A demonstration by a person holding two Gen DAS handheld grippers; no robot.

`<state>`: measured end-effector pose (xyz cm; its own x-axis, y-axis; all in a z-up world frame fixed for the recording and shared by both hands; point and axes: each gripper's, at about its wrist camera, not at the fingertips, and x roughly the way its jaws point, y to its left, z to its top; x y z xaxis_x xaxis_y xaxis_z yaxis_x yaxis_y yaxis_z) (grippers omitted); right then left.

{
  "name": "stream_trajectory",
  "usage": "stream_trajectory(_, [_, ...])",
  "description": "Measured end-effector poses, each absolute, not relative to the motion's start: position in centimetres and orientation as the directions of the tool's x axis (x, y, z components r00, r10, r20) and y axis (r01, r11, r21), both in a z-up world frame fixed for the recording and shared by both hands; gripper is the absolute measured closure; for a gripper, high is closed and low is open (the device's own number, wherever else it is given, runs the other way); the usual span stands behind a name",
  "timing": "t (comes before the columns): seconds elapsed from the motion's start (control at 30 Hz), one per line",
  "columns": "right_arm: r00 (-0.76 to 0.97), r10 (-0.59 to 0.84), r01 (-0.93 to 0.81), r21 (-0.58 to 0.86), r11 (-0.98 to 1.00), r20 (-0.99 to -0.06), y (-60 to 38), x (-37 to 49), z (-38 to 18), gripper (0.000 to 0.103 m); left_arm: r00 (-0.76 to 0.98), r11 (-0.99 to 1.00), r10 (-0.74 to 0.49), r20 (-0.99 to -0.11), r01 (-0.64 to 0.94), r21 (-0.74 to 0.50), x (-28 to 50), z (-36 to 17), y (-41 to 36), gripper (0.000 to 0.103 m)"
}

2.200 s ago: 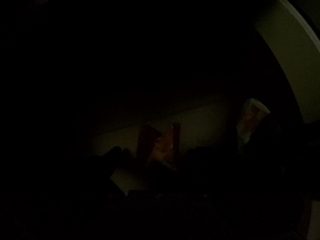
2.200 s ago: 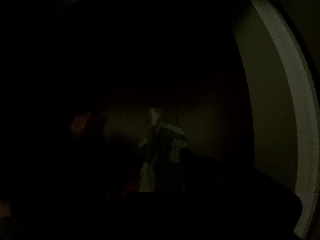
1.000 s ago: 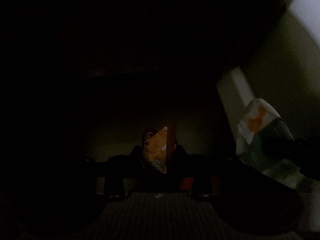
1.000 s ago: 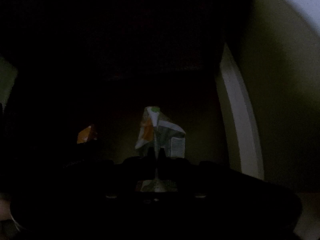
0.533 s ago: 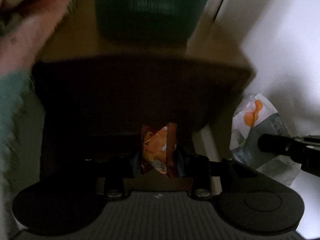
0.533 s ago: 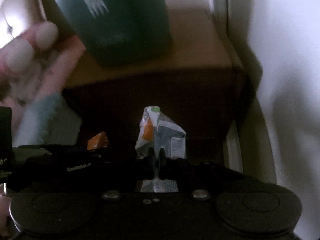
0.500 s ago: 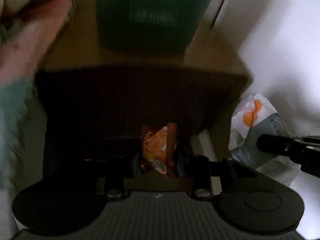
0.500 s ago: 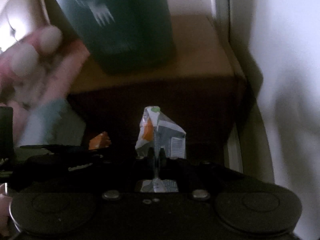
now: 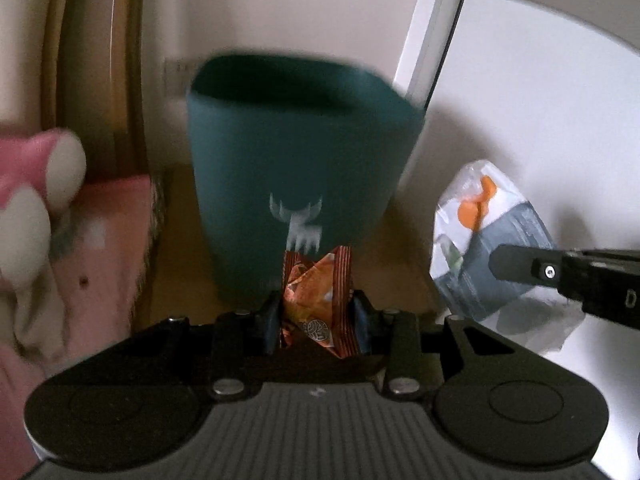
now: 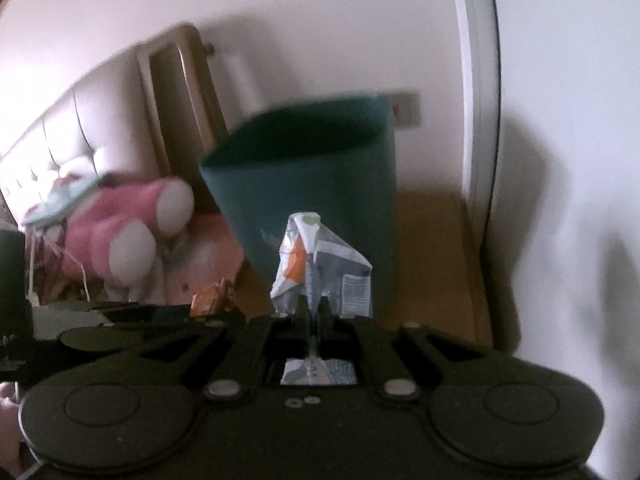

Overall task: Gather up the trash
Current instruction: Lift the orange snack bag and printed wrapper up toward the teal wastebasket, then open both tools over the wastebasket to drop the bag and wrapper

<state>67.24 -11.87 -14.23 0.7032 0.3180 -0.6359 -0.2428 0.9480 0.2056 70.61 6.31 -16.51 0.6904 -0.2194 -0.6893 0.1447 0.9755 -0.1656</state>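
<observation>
The left gripper (image 9: 316, 312) is clamped on an orange wrapper (image 9: 316, 300), which stands up between its fingers. The right gripper (image 10: 315, 306) is closed tight on a crumpled white-and-grey wrapper (image 10: 320, 264) that sticks up above its tips. Just beyond both grippers stands a teal bin (image 9: 300, 152), open at the top, on a wooden nightstand (image 10: 436, 240). To the left of the left gripper lies a pink plush toy (image 9: 36, 200) on a bed (image 9: 112, 248). A white wall (image 10: 560, 160) is to the right of the right gripper.
</observation>
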Motion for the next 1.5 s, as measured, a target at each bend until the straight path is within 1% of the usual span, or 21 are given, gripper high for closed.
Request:
stream_trajectory(0.13, [0.742,0.325,-0.272,0.180,0.945,-0.586,-11.3,69.1,-10.5,0.101,0.734,0.975,-0.220,-0.642,0.157,-0.154,72.8,-12.6,6.5,0.067])
stream_trajectory(0.23, [0.767,0.325,-0.284,0.162,0.945,-0.553,-10.9,70.9,-8.8,0.101,0.759,0.975,-0.222,-0.613,0.161,-0.154,74.4,-9.9,6.7,0.067])
stream_trajectory(0.37, [0.788,0.333,-0.281,0.178,0.943,-0.519,-10.7,73.4,-7.3,0.101,0.787,0.978,-0.209,-0.580,0.162,-0.133,76.3,-7.2,6.6,0.067])
stream_trajectory(0.47, [0.793,0.341,-0.278,0.199,0.940,-0.505,-10.6,75.1,-7.1,0.101,0.795,0.979,-0.203,-0.572,0.158,-0.128,78.2,-6.1,6.9,0.067])
stream_trajectory(0.6, [0.795,0.342,-0.282,0.195,0.940,-0.500,-10.4,77.2,-7.1,0.101,0.789,0.982,-0.189,-0.584,0.138,-0.131,80.9,-5.5,7.5,0.067])
stream_trajectory(0.73, [0.791,0.333,-0.283,0.176,0.943,-0.514,-9.7,79.6,-7.9,0.101,0.779,0.984,-0.176,-0.603,0.125,-0.126,83.7,-6.1,8.0,0.067])
stream_trajectory(0.93, [0.773,0.304,-0.259,0.161,0.952,-0.557,-9.2,82.7,-9.7,0.101,0.744,0.990,-0.141,-0.653,0.101,-0.097,86.8,-8.2,8.2,0.067])
stream_trajectory(1.1, [0.749,0.299,-0.239,0.179,0.954,-0.591,-9.3,83.9,-11.2,0.101,0.710,0.991,-0.130,-0.692,0.079,-0.105,88.3,-9.9,8.3,0.067])
stream_trajectory(1.33, [0.710,0.280,-0.220,0.175,0.960,-0.646,-9.4,84.9,-13.5,0.101,0.678,0.994,-0.107,-0.727,0.087,-0.065,89.5,-11.8,7.8,0.067])
stream_trajectory(1.5, [0.689,0.266,-0.205,0.171,0.964,-0.674,-9.6,84.9,-14.7,0.095,0.655,0.995,-0.097,-0.750,0.084,-0.055,90.1,-12.7,7.6,0.066])
